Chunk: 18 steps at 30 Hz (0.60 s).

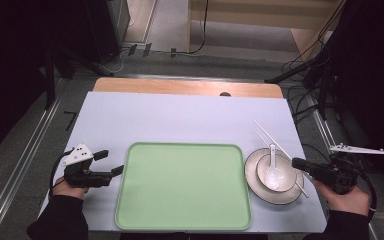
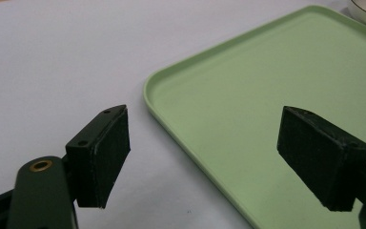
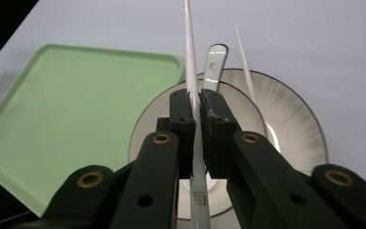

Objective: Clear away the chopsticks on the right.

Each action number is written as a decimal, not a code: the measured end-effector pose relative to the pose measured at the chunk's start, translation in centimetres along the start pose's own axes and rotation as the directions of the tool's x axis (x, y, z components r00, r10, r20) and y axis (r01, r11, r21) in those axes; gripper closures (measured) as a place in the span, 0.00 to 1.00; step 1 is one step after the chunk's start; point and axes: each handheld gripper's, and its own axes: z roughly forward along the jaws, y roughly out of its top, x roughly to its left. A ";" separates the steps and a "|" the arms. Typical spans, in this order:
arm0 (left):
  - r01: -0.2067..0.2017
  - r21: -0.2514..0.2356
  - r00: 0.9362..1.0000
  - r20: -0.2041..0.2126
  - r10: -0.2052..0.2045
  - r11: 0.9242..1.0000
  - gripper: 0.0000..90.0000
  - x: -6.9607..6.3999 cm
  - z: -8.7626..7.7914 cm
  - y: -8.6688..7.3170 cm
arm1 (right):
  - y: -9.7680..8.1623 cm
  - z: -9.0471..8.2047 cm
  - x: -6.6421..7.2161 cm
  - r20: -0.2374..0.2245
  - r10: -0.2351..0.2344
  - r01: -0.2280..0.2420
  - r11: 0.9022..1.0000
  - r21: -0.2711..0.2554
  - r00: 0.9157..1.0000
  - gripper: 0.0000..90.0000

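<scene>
Right gripper view: slim white chopstick (image 3: pixel 191 71), tapering, glossy.

Between the black jaws of the right gripper (image 3: pixel 195 114) runs a white chopstick (image 3: pixel 190 71). Beyond them sit a white spoon (image 3: pixel 215 62) and a white plate (image 3: pixel 286 114) with a dark rim line and grey radiating streaks. Left of them lies a pale green tray (image 3: pixel 76 105) on the light grey table (image 3: pixel 290 38).
</scene>
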 end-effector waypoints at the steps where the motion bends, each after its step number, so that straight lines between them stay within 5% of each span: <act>1: -0.001 0.001 1.000 0.000 0.001 1.000 0.20 0.0 0.0 0.0 | 0.0 0.0 0.2 -0.002 -0.001 0.001 1.000 0.000 1.000 0.95; 18: 0.004 -0.002 1.000 -0.003 -0.004 1.000 0.20 0.0 -0.1 0.0 | -0.8 2.0 4.5 -0.039 -0.057 0.058 0.998 0.029 0.998 0.95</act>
